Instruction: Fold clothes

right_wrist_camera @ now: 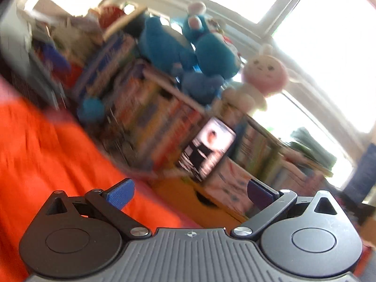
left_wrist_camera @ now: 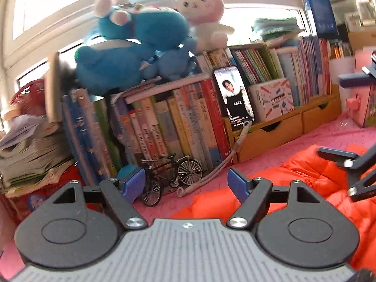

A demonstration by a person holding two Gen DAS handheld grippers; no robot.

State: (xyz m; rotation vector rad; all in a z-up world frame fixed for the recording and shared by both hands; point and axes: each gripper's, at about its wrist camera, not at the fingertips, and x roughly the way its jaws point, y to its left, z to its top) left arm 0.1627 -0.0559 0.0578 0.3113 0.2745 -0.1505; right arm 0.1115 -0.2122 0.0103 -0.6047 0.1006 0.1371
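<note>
Now both grippers spread, empty, over puffy orange jacket (left_wrist_camera: 305, 178).
Left gripper (left_wrist_camera: 185, 183), right gripper (right_wrist_camera: 190, 192); jacket cut off at frame edge, right view blurred.

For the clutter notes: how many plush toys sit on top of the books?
3 visible: large blue plush, smaller blue plush under its right side, pink-white bunny rightmost. Others may be hidden.

The right wrist view is smeared by motion: the row of books (right_wrist_camera: 150, 108) in the middle shows no readable spines, and the phone screen (right_wrist_camera: 209, 148) is only a vague shape. In the left wrist view, the orange garment (left_wrist_camera: 305, 183) is cut off by the right edge, and the other gripper (left_wrist_camera: 352, 174) is seen only partly there.
</note>
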